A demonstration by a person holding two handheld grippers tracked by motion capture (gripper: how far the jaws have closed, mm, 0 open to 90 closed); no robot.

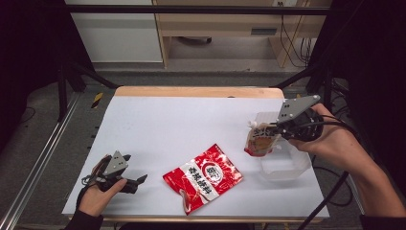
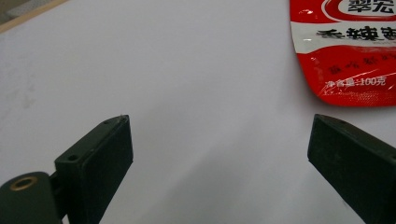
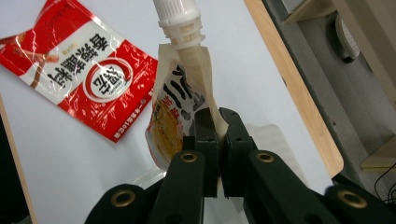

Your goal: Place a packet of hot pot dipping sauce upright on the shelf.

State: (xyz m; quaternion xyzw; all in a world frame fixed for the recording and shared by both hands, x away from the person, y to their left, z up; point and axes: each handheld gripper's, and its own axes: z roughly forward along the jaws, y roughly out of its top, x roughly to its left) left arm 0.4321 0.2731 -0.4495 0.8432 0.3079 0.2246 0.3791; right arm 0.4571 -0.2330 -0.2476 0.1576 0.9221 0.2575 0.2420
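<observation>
A red and white snack bag [image 1: 203, 177] [image 2: 345, 51] [image 3: 79, 70] lies flat near the table's front middle. My right gripper [image 1: 277, 129] [image 3: 217, 119] is shut on a cream spouted pouch [image 1: 261, 139] [image 3: 182, 107] with a white screw cap [image 3: 179, 18], held above a clear plastic tray [image 1: 286, 165] at the right. The left gripper [image 1: 139, 181] [image 2: 219, 140] rests low at the front left, open, with bare tabletop between its jaws. The red bag lies just beyond its right jaw.
The white tabletop [image 1: 182, 124] has a wooden far edge [image 1: 196, 92] [image 3: 294, 93]. Black frame posts stand at both sides. Floor, cables and a cabinet lie beyond the table.
</observation>
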